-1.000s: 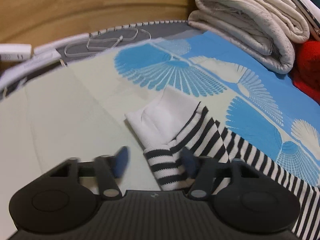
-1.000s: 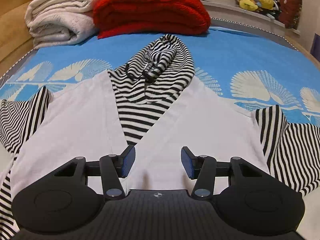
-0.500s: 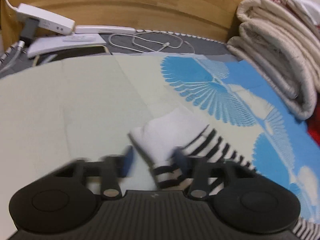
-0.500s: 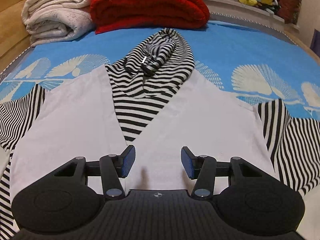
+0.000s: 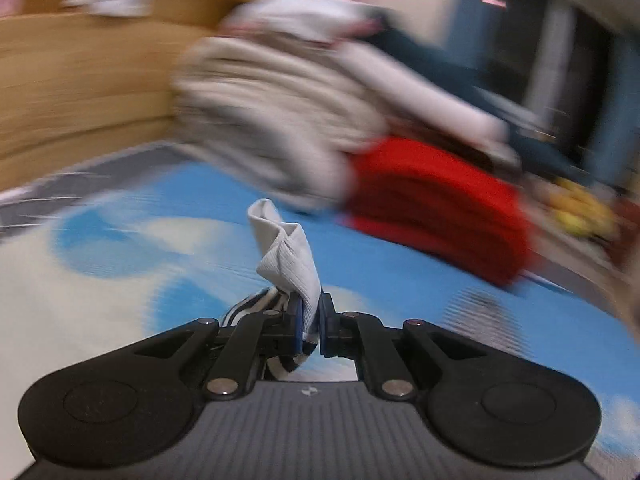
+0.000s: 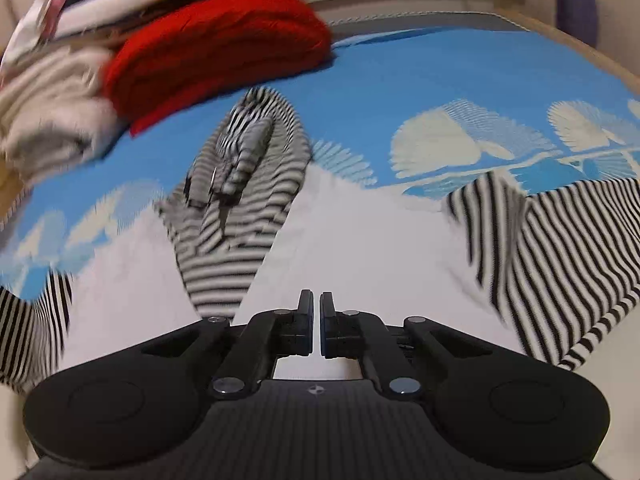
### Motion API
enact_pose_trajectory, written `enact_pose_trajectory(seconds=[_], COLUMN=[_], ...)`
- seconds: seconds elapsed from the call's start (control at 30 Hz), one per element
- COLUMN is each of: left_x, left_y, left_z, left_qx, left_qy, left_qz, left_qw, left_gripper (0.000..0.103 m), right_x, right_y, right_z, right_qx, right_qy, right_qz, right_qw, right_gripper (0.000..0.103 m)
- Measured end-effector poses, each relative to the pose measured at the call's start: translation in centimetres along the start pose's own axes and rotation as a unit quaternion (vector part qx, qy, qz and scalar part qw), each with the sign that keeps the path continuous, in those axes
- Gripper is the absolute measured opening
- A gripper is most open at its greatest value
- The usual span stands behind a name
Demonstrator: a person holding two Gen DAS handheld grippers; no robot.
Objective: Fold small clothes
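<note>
**Left cuff pinched and lifted; fold runs toward the white body panel**

Bedspread (image 6: 400, 72) in blue with pale fan prints is my working surface; a red folded blanket (image 6: 216, 44) and a cream one (image 6: 48, 120) are stacked at its far end. I take the garment's white body panel (image 6: 360, 248) as my landmark.

Hooded top (image 6: 248, 200) lies flat and face up. Its striped hood points away from the panel toward the red blanket, so the long axis runs from my grippers to the blankets. Striped sleeves spread out to either side of the panel.

Left gripper (image 5: 310, 322): jaws have just been closing, and they now pinch the left sleeve's cuff (image 5: 286, 256). White ribbed end sticks up above the pads, striped cloth trails below. Cuff reads as clear of the bedspread, off to the left of the panel; that view is heavily smeared.

Right gripper (image 6: 316, 322): jaws have just snapped together, only a sliver of gap. I see no cloth between the pads. It hangs over the near part of the panel, just right of the striped centre strip.

My read: the left hand owns the next move. The panel lies to the right of the held cuff, so the sleeve should travel across the long axis, inward onto the white. Right sleeve (image 6: 560, 256) sits untouched, well right of the panel, nearer the right hand.
</note>
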State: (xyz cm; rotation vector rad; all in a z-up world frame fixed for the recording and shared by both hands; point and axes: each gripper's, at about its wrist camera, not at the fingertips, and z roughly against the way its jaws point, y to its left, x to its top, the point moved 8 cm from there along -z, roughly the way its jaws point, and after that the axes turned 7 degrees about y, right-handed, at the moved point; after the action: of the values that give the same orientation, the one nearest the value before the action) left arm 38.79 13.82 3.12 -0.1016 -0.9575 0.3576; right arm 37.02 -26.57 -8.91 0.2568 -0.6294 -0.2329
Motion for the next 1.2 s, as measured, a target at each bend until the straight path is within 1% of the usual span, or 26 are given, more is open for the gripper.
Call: enact_pose_trajectory(seconds=[0.03, 0.07, 0.1, 0.13, 0.17, 0.2, 0.23, 0.27, 0.3, 0.33, 0.37, 0.43, 0.47, 0.5, 0.57, 0.63, 0.7, 0.77, 0.87, 0.93, 1.0, 1.07, 1.2], left_x=[-1.4, -3.1, -5.2, -7.2, -9.7, -11.2, -11.9, -12.0, -11.5, -10.8, -9.5, -8.0, -7.5, -7.1, -7.0, -7.3, -7.3, -7.0, -6.4, -6.1, -5.8, -5.5, -5.1], left_y=[-3.3, -6.7, -10.0, -12.5, -15.0, -15.9, -16.1, -15.9, -15.5, -14.9, -13.8, -11.6, -10.2, -8.7, -6.5, -5.1, -4.3, -3.6, -1.6, -0.4, 0.5, 1.1, 1.7], left_z=[0.8, 1.3, 1.7, 1.6, 1.2, 0.9, 0.6, 0.2, -0.4, -1.0, -1.8, -2.9, -3.6, -4.3, -5.3, -5.9, -6.3, -5.3, -4.3, -4.6, -4.9, -5.2, -5.3], left_qx=[-0.033, -0.073, -0.119, -0.162, -0.204, -0.219, -0.212, -0.191, -0.173, -0.157, -0.130, -0.078, -0.045, -0.015, 0.020, 0.033, 0.032, 0.030, 0.038, 0.042, 0.044, 0.046, 0.045], left_qy=[0.010, 0.027, 0.052, 0.082, 0.133, 0.157, 0.162, 0.164, 0.167, 0.166, 0.157, 0.141, 0.142, 0.149, 0.169, 0.190, 0.206, 0.200, 0.189, 0.190, 0.194, 0.194, 0.193], left_qz=[-0.007, -0.013, -0.020, -0.030, -0.046, -0.049, -0.044, -0.035, -0.028, -0.023, -0.019, -0.018, -0.016, -0.006, 0.029, 0.050, 0.060, 0.069, 0.080, 0.089, 0.098, 0.101, 0.099], left_qw=[0.9994, 0.9969, 0.9913, 0.9829, 0.9688, 0.9619, 0.9628, 0.9670, 0.9702, 0.9734, 0.9788, 0.9868, 0.9888, 0.9887, 0.9850, 0.9800, 0.9761, 0.9768, 0.9780, 0.9769, 0.9751, 0.9747, 0.9752], left_gripper=[0.008, 0.009, 0.018, 0.049, 0.064, 0.068, 0.067, 0.066, 0.065, 0.065, 0.065, 0.065, 0.065, 0.065, 0.065, 0.065, 0.065, 0.065, 0.065, 0.065, 0.065, 0.065, 0.065], right_x=[0.3, 0.5, 0.7, 0.7, 0.7, 0.6, 0.4, 0.2, -0.1, -0.4, -0.8, -1.4, -1.7, -1.9, -2.4, -2.7, -2.9, -3.0, -3.3, -3.0, -2.7, -1.9, 0.7], right_y=[-0.5, -0.9, -1.3, -1.7, -2.0, -2.4, -2.6, -2.8, -3.2, -3.4, -3.6, -3.6, -3.6, -3.4, -2.9, -2.2, -1.5, -0.8, -0.2, 0.6, 1.7, 2.5, 3.2], right_z=[0.3, 0.5, 0.6, 0.7, 0.5, 0.4, 0.2, 0.1, -0.1, -0.3, -0.5, -1.4, -1.8, -2.2, -3.3, -4.6, -5.9, -7.2, -8.7, -8.9, -8.6, -7.4, -1.6], right_qx=[0.005, 0.016, 0.027, 0.038, 0.046, 0.054, 0.059, 0.060, 0.058, 0.056, 0.055, 0.053, 0.051, 0.048, 0.046, 0.048, 0.048, 0.044, 0.028, 0.026, 0.027, 0.041, 0.079], right_qy=[-0.002, -0.002, 0.002, 0.006, 0.014, 0.023, 0.031, 0.037, 0.043, 0.048, 0.055, 0.072, 0.078, 0.082, 0.094, 0.104, 0.113, 0.120, 0.122, 0.109, 0.092, 0.065, -0.015], right_qz=[-0.012, -0.026, -0.041, -0.055, -0.066, -0.072, -0.075, -0.079, -0.085, -0.090, -0.096, -0.101, -0.101, -0.101, -0.099, -0.100, -0.099, -0.089, -0.071, -0.043, -0.012, -0.005, -0.024], right_qw=[1.000, 1.000, 0.999, 0.998, 0.997, 0.996, 0.995, 0.994, 0.994, 0.993, 0.992, 0.991, 0.991, 0.990, 0.990, 0.988, 0.988, 0.988, 0.990, 0.993, 0.995, 0.997, 0.996], right_gripper=[0.002, 0.003, 0.004, 0.004, 0.004, 0.006, 0.012, 0.019, 0.022, 0.025, 0.025, 0.025, 0.025, 0.025, 0.025, 0.025, 0.025, 0.025, 0.025, 0.024, 0.007, 0.005, 0.004])
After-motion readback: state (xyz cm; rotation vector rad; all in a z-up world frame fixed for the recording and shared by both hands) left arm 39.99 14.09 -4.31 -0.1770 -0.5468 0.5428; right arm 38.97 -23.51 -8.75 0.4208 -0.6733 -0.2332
